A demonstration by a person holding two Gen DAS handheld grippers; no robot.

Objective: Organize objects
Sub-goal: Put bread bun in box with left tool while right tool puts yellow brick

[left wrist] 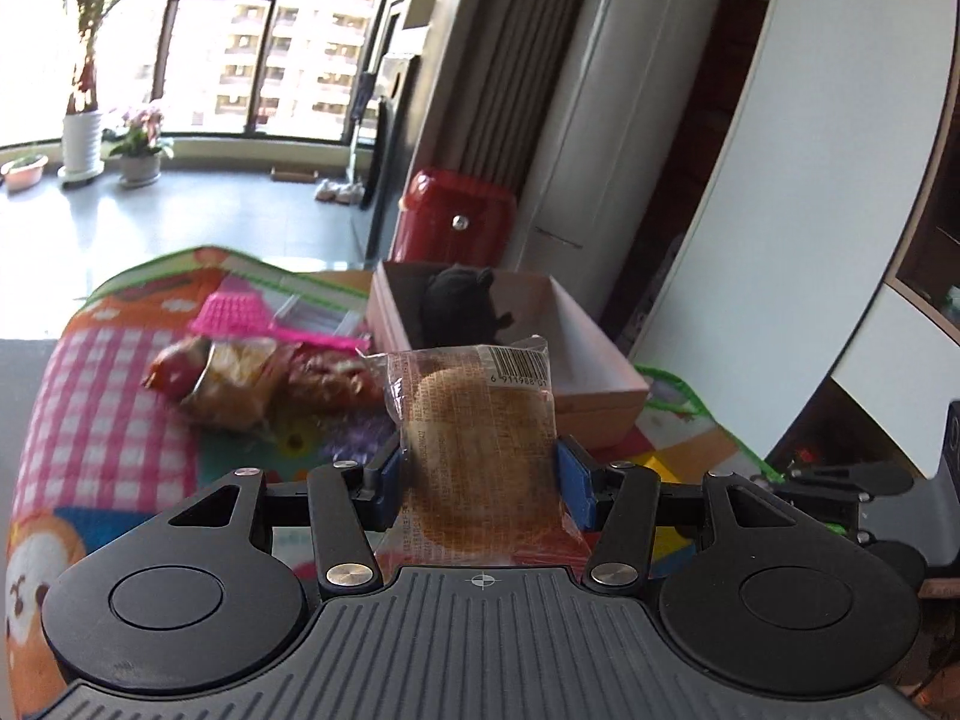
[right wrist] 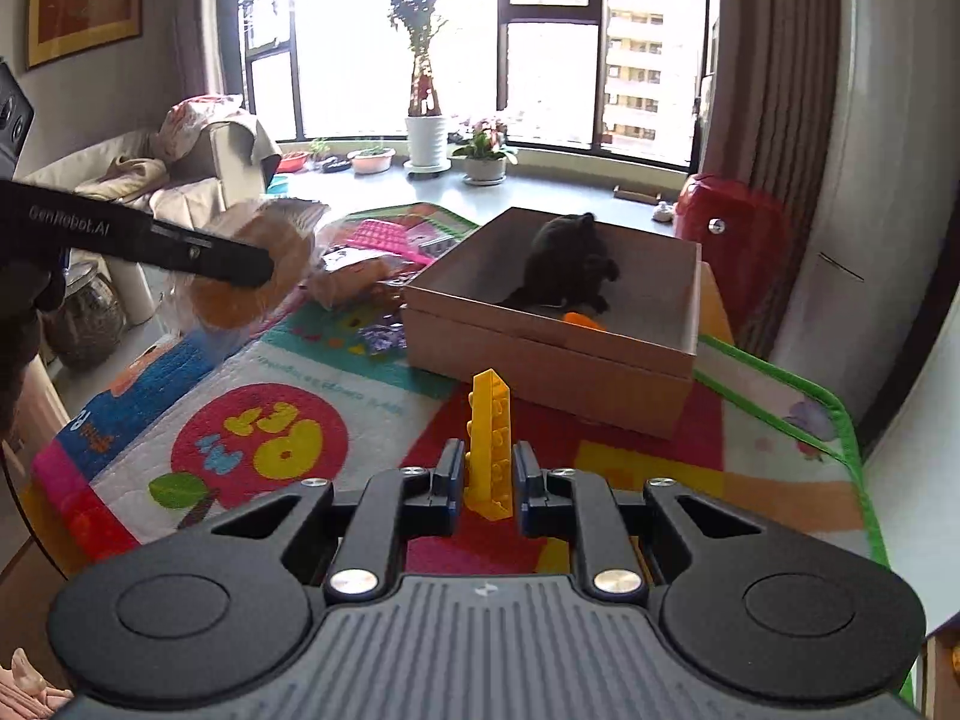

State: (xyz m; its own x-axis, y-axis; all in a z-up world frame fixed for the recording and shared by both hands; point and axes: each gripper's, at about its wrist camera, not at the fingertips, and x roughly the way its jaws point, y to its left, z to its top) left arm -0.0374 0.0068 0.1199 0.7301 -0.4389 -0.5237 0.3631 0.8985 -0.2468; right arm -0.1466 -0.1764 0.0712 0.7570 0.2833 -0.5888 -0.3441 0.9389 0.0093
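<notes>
My left gripper [left wrist: 480,480] is shut on a clear-wrapped round pastry [left wrist: 480,426], held upright above the colourful play mat [left wrist: 108,420]. From the right wrist view the same pastry [right wrist: 264,252] shows at the left behind the left gripper's black finger. My right gripper [right wrist: 489,480] is shut on a yellow toy brick [right wrist: 491,444] standing on end. An open cardboard box [right wrist: 540,354] lies ahead on the mat, with a black plush toy [right wrist: 570,264] and an orange piece [right wrist: 585,321] inside it. The box [left wrist: 594,402] and plush [left wrist: 462,306] also sit just beyond the pastry.
More wrapped snacks [left wrist: 252,378] and a pink plastic basket [left wrist: 234,312] lie on the mat left of the box. A red bin [left wrist: 450,222] stands behind the box, with a white cabinet [left wrist: 750,180] to the right. Potted plants [right wrist: 426,138] line the window sill; a sofa [right wrist: 150,174] is at the left.
</notes>
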